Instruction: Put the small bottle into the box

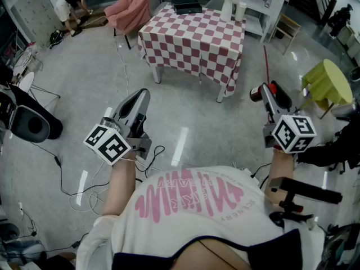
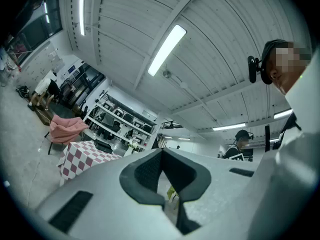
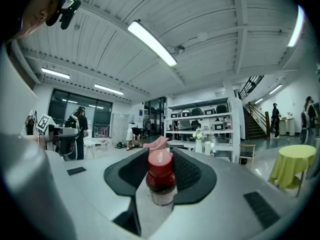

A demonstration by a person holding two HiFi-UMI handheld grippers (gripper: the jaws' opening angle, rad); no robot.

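Right gripper clamped on the small bottle, raised at the near right, well short of the table.

The bottle sits between my right jaws with its red cap towards the tips, so its long axis seems to run along the jaws, pointing up and away. My left gripper is at the near left, jaws together on nothing, so the right one carries this. I can't make out a box for certain. The checkered table lies far ahead and left of the right gripper, with a dark flat object at its far edge that may be it. I judge the carry goes forward and left.
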